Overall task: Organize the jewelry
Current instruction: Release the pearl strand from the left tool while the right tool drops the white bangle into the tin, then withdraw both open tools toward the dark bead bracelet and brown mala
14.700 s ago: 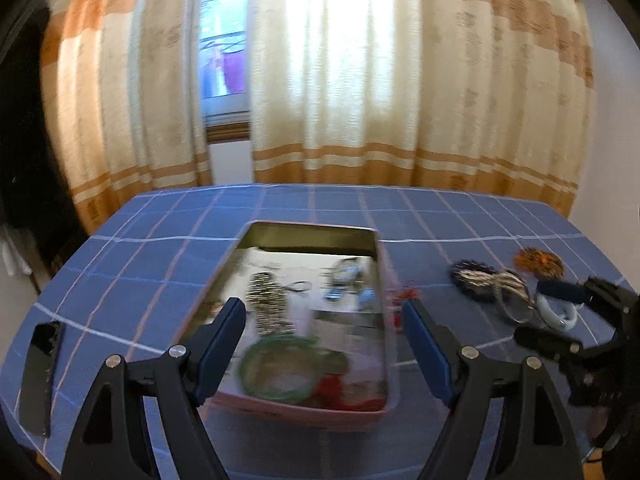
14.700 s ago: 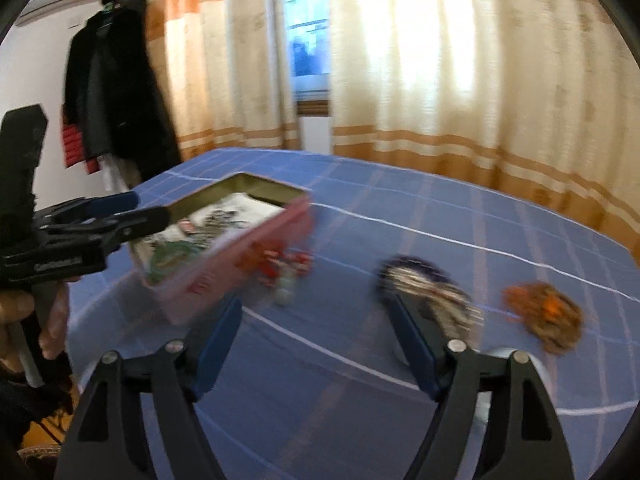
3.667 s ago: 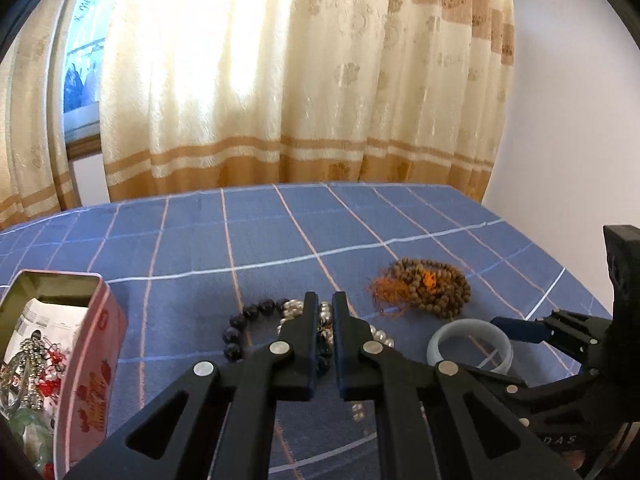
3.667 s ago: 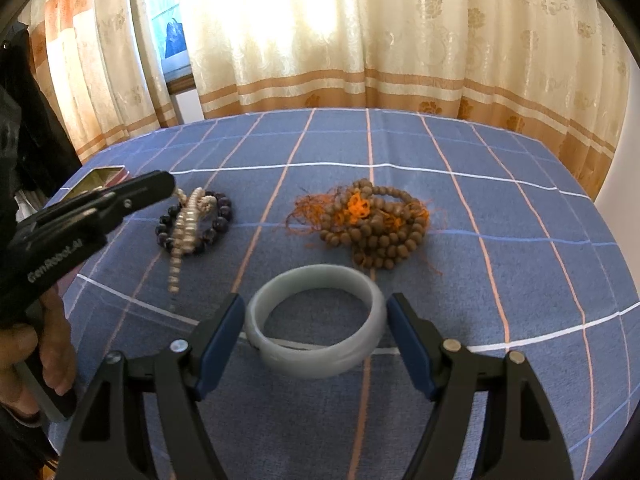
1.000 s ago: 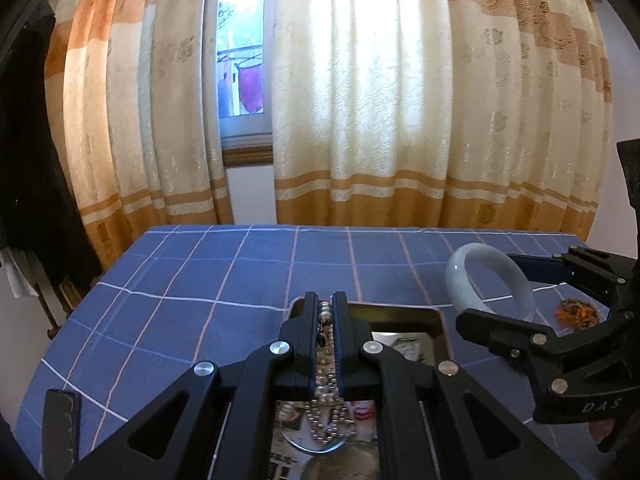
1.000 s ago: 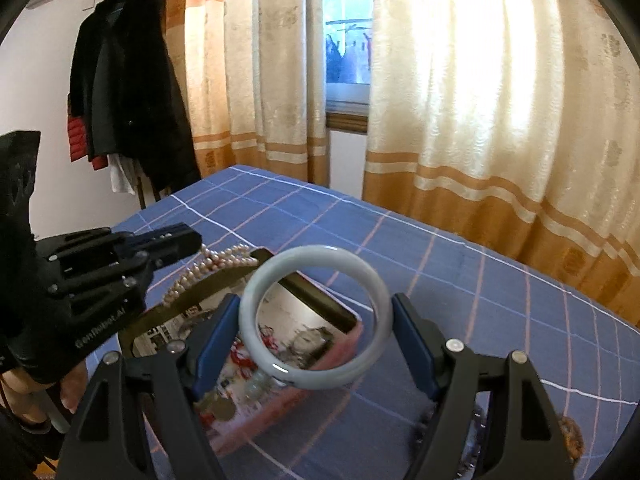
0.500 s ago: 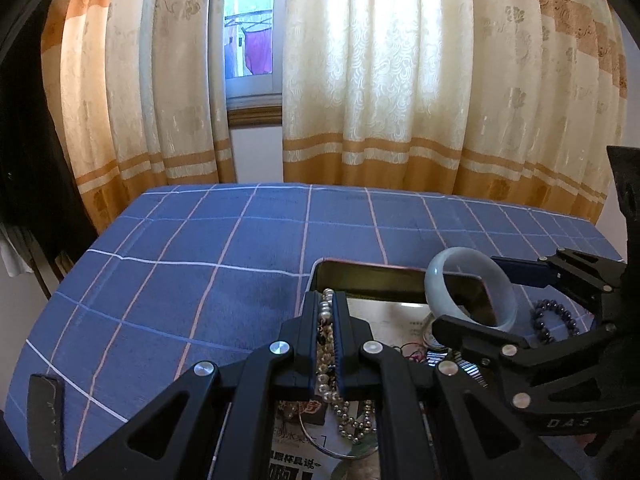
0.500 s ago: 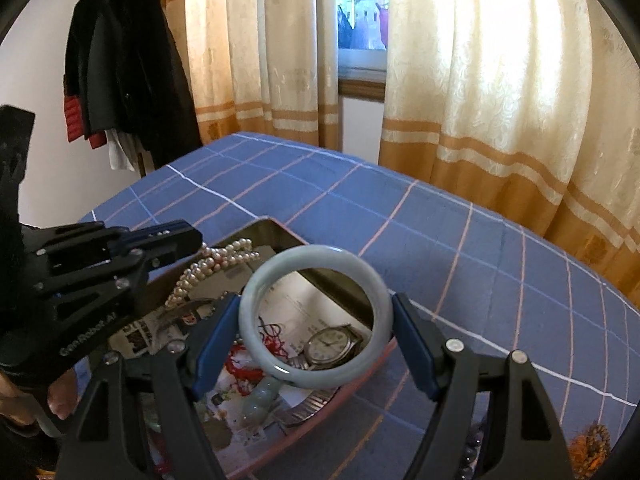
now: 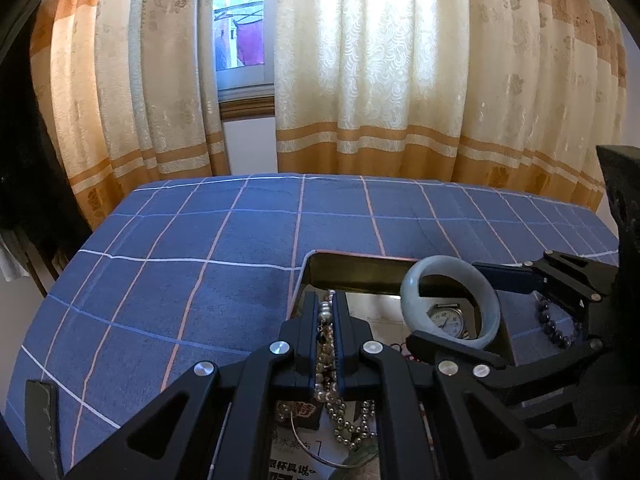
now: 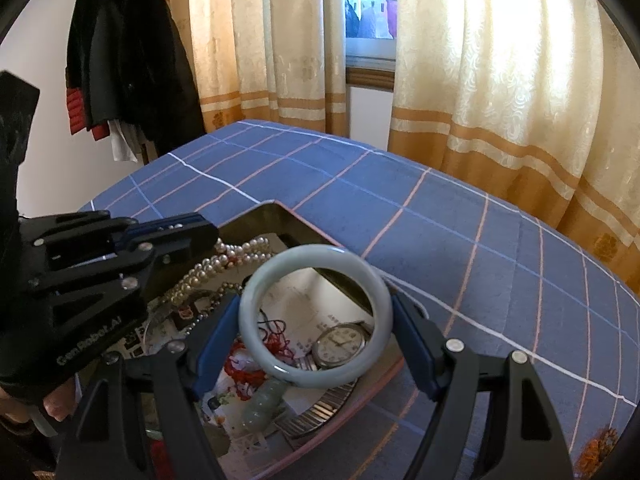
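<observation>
Pearls (image 9: pixel 327 354) hang pinched between the closed tips of our left gripper (image 9: pixel 328 312) in the left wrist view, trailing down over the open tin (image 9: pixel 360 261) on the blue checked cloth (image 9: pixel 192 248), while to the right our right gripper (image 9: pixel 456 308) clamps the pale jade bangle (image 9: pixel 408 296) upright above a wristwatch (image 9: pixel 446 319) lying in the tin. From the right wrist view, we see the bangle (image 10: pixel 256 292) squeezed edge-on between the two blue pads (image 10: pixel 416 344), held over the tin's (image 10: pixel 288 212) right half with the watch (image 10: pixel 340 342) showing through its ring, and the left gripper (image 10: pixel 208 236) just beside it at left, shut on the pearl strand (image 10: pixel 224 260).
</observation>
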`<state>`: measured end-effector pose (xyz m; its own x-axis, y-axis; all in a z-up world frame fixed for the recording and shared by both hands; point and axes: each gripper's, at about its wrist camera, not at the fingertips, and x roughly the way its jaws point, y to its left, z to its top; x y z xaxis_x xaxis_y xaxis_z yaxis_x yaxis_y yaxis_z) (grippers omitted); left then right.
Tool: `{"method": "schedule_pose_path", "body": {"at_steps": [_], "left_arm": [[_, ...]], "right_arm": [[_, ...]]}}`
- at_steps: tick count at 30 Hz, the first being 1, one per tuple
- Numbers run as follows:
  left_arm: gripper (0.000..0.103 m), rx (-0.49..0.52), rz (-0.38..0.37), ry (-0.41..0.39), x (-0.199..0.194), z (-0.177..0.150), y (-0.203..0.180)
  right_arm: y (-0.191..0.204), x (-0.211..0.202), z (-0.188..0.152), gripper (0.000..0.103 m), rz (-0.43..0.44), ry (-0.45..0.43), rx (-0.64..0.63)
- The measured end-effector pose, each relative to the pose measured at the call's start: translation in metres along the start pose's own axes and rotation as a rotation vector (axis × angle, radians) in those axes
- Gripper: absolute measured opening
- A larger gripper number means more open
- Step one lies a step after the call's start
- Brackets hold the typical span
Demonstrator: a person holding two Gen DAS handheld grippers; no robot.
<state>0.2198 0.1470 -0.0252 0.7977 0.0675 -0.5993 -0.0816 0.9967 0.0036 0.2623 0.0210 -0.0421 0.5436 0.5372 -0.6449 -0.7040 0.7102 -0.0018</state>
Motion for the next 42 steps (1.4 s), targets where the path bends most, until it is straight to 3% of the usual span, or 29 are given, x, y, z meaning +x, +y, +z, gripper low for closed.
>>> {"method": "schedule_pose_path", "body": {"at_steps": [19,28,29,30,31,32,33,34,38,42], "left_arm": [[0.006,0.006,0.011,0.044,0.006,0.001,-0.001],[0.008,-0.002,0.007,0.047,0.003,0.003,-0.006],[0.010,0.000,0.008,0.042,0.001,0.003,-0.007],[0.021,0.001,0.012,0.042,-0.001,0.003,-0.007],[0.041,-0.005,0.015,0.037,-0.003,0.003,-0.007],[0.052,-0.015,0.028,0.019,-0.007,0.003,-0.006],[0.072,-0.019,0.037,0.003,-0.011,0.003,-0.005],[0.077,-0.024,0.045,-0.012,-0.015,0.003,-0.004],[0.077,-0.051,0.042,0.001,-0.022,0.004,-0.002],[0.077,-0.058,0.031,-0.042,-0.038,0.005,-0.008]], "right_arm": [[0.006,0.009,-0.002,0.078,0.001,0.020,-0.029],[0.004,0.003,-0.003,0.079,-0.003,-0.015,-0.019],[0.002,0.000,-0.004,0.082,-0.004,-0.025,-0.011],[0.001,-0.002,-0.004,0.084,-0.005,-0.031,-0.004],[0.000,-0.005,-0.004,0.087,-0.008,-0.037,0.000],[-0.001,-0.006,-0.005,0.088,-0.012,-0.041,-0.001],[-0.002,-0.009,-0.006,0.088,-0.019,-0.047,-0.003],[-0.003,-0.011,-0.006,0.088,-0.018,-0.050,0.000],[-0.007,-0.021,-0.007,0.089,-0.014,-0.070,0.022],[-0.012,-0.040,-0.013,0.093,-0.043,-0.101,0.036]]}}
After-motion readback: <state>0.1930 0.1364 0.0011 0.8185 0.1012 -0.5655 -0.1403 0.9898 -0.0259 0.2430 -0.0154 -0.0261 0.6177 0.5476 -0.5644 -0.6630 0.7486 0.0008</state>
